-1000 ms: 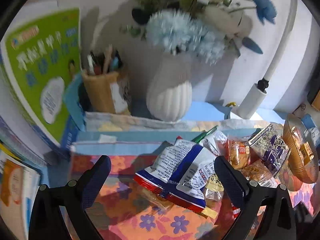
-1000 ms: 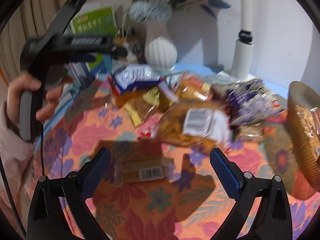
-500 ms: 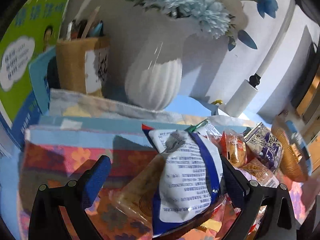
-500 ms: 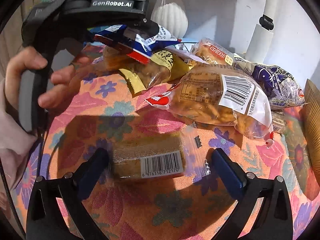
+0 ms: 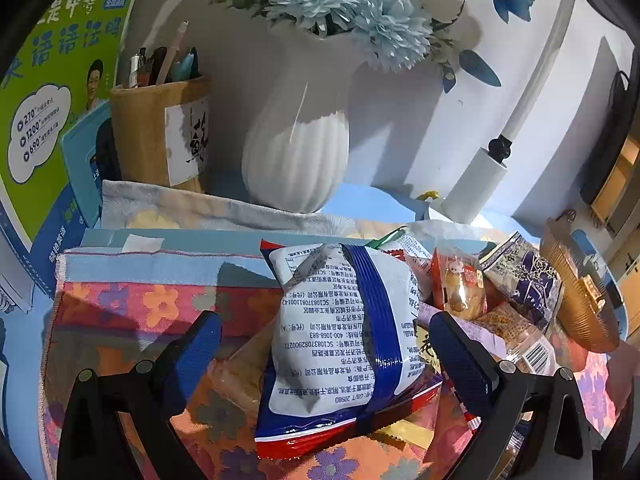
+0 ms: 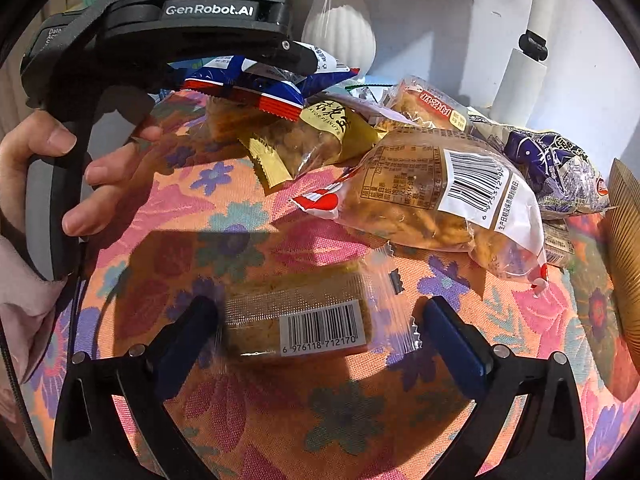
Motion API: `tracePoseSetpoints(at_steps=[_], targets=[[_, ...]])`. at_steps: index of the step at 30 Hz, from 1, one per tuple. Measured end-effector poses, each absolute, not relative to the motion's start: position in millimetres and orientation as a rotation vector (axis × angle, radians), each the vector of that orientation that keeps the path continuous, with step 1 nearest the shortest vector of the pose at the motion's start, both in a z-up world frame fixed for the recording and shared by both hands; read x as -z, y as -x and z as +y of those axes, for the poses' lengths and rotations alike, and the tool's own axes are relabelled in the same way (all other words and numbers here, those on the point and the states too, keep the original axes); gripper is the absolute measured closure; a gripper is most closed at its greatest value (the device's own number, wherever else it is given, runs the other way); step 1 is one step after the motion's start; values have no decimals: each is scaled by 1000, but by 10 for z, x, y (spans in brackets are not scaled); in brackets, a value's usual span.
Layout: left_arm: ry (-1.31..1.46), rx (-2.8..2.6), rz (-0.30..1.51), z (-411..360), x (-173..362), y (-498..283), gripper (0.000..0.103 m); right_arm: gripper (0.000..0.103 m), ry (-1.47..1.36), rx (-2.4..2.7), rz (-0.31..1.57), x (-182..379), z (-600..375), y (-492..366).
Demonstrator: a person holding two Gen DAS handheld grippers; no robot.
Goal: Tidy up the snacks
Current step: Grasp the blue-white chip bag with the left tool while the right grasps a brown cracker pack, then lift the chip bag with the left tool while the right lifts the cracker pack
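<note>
Floral cloth [image 6: 248, 420] shows bare patches near its front edge, right gripper [image 6: 320, 332] spread wide around a clear-wrapped bar [image 6: 296, 320], left gripper [image 5: 326, 344] agape astride the blue-white bag [image 5: 344, 344] atop the pile.

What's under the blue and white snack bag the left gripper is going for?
The blue and white bag lies atop a clear-wrapped tan snack and a yellow peanut pack. Anything further beneath is covered.

Snack pile [image 5: 472, 304] on tablecloth [image 5: 132, 300], vase [image 5: 296, 160] behind it, pen holder [image 5: 160, 132] left of vase
</note>
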State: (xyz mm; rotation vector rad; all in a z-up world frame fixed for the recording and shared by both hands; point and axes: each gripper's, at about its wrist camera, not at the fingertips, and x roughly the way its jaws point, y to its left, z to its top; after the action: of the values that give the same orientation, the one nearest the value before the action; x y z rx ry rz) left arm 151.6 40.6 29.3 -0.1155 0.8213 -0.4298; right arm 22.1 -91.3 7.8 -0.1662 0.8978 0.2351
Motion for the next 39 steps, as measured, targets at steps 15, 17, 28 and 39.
tracePoseSetpoints(at_steps=[15,17,28,39], targets=[[118,427,825,437,-269,-1515,1,0,166,-236,898,-87,-912,-226],[116,429,827,428,-264,-1509,1,0,168,-236,899,-85,-910,-225],[109,451,814,388,-277,-1480,9,0,166,-242,890,-93,-923,-212],[78,436,708,379,-405,-1313,54,38,34,-337,769,-306,-1135,14]])
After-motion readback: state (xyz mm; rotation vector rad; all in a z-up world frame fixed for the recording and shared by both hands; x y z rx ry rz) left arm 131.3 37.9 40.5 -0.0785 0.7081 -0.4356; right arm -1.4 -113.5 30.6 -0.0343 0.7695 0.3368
